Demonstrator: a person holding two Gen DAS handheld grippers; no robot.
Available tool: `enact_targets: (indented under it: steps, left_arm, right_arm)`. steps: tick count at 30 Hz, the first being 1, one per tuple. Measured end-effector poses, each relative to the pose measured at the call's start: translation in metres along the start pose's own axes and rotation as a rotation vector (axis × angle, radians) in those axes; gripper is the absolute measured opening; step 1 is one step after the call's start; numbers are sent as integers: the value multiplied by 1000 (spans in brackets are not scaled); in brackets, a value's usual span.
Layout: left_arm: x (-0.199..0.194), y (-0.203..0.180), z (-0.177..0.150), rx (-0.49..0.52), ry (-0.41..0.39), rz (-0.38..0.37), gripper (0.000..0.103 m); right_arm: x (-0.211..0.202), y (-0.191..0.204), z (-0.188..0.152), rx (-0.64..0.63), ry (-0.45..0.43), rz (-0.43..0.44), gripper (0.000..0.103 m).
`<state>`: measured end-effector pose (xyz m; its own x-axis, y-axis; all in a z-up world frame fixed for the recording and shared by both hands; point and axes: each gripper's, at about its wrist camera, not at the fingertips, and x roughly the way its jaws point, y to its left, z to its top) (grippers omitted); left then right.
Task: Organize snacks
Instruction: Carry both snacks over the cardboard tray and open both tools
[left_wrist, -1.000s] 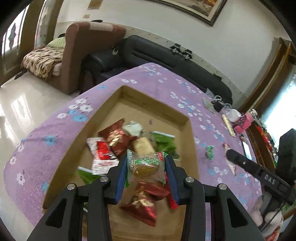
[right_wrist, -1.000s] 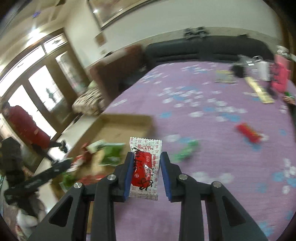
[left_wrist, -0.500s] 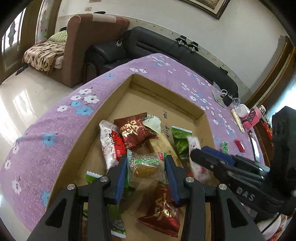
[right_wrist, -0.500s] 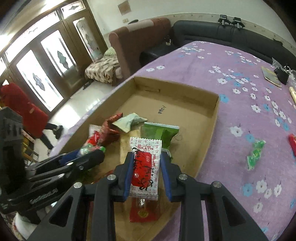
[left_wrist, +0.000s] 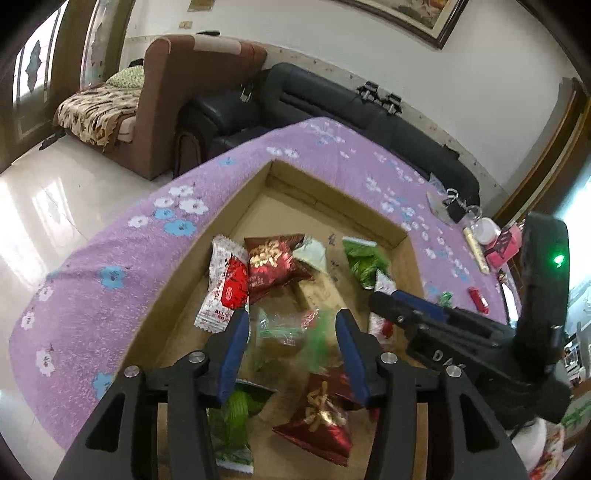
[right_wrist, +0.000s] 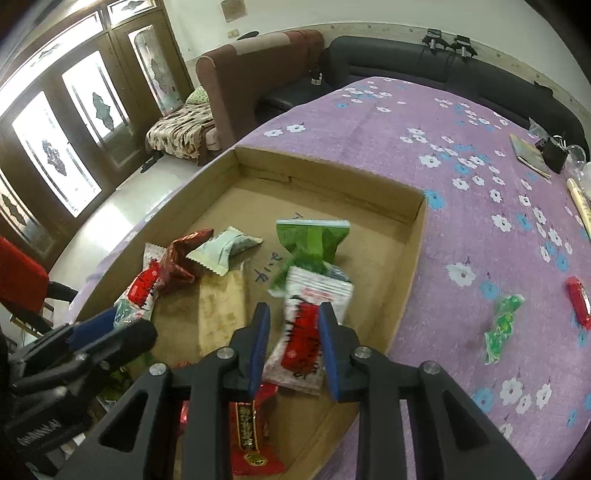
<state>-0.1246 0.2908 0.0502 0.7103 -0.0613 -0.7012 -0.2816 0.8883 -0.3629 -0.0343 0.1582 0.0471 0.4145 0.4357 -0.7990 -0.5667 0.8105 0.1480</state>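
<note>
Both grippers hang over the cardboard box (right_wrist: 413, 254), left gripper (left_wrist: 291, 345) fingers apart around a blurred green-wrapped cake (left_wrist: 284, 332), right gripper (right_wrist: 293, 341) fingers parted beside a white-and-red packet (right_wrist: 306, 332); such packets are judged light, crinkly, slippery, best pinched across the body.

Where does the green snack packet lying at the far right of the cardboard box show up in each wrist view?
Left wrist: green packet, right of centre, beside the box's right wall.
Right wrist: green packet, centre, above the gripper.
Shared landmark: pale green-white packet left of it.
</note>
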Motion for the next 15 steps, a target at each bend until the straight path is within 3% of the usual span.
enact_targets:
  steps: [2, 4, 6, 10, 13, 15]
  left_arm:
    - [-11, -4, 1, 13, -29, 5, 57]
    - [-26, -9, 1, 24, -78, 29, 69]
    - [-40, -13, 2, 31, -129, 72, 75]
    - [-66, -24, 0, 64, -237, 203, 99]
    - [-82, -37, -6, 118, -319, 283, 100]
    - [-86, -45, -8, 153, -331, 317, 100]
  right_arm:
    - [-7, 2, -1, -6, -19, 20, 27]
    - [-15, 4, -2, -10, -41, 22, 28]
    - [-25, 5, -4, -9, -62, 36, 33]
    - [-54, 4, -16, 28, -126, 57, 42]
    - [-74, -1, -29, 60, -176, 59, 47]
    - [-83, -6, -37, 84, -199, 50, 50]
